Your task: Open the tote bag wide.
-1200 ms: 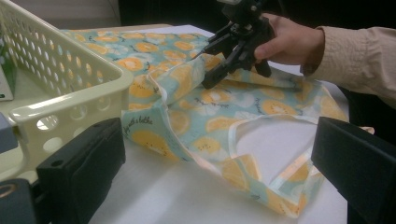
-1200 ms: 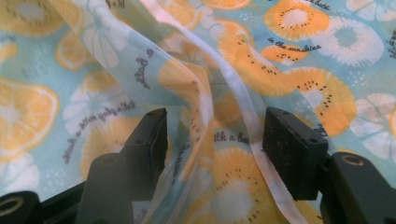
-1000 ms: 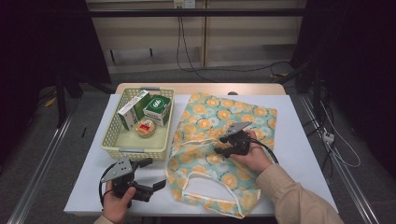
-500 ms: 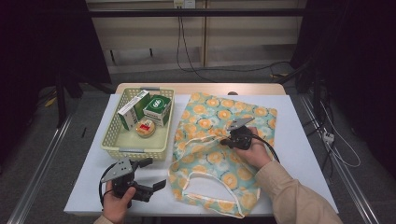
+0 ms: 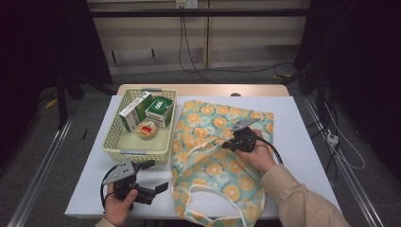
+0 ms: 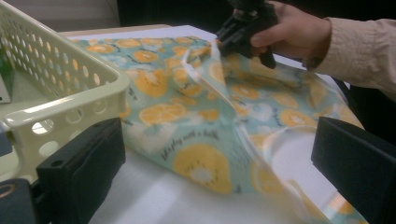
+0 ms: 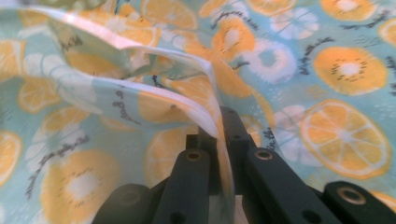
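Having just closed the right gripper (image 5: 230,140) on the bag (image 5: 222,170) edge, we can lift it open; left gripper (image 5: 153,177) fingers (image 6: 81,172) stand wide.

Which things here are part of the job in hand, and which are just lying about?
In the job:
- bag, edge pinched up
- right claw, shut on the bag
- left claw, open, waiting near the basket

Lying about:
- basket
- white-green box
- green box
- round tub
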`<state>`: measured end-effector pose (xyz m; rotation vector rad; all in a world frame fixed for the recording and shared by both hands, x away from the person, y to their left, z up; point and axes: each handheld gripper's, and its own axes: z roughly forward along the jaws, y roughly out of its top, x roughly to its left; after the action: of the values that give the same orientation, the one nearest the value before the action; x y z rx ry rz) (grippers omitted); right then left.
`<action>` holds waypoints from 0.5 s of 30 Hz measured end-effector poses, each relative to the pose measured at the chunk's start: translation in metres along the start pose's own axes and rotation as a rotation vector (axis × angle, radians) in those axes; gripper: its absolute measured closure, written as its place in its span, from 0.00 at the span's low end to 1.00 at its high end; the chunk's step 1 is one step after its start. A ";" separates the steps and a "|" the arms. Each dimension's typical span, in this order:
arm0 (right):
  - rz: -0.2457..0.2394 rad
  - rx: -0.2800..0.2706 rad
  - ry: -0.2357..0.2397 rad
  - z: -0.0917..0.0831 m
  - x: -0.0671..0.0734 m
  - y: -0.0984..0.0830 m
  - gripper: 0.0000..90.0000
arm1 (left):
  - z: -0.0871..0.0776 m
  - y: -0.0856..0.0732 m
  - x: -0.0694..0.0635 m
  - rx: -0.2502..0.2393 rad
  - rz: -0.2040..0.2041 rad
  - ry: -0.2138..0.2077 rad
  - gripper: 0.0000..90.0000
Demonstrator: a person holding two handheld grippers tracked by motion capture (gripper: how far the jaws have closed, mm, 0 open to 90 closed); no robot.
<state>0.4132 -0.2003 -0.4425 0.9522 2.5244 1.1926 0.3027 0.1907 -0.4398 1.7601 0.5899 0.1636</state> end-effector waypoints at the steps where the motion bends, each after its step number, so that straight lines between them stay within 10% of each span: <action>1: 0.007 -0.011 -0.007 0.002 -0.004 0.001 1.00 | 0.000 0.000 0.001 0.001 0.002 -0.001 0.03; 9: -0.008 -0.005 -0.098 0.026 -0.018 -0.003 0.67 | -0.004 -0.002 0.003 -0.006 -0.011 0.004 0.03; 15: -0.034 0.023 -0.072 0.030 -0.011 -0.001 0.37 | -0.002 -0.002 0.003 -0.005 -0.009 0.003 0.03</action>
<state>0.4343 -0.1892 -0.4645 0.9360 2.4931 1.1021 0.3040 0.1946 -0.4416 1.7528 0.5985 0.1612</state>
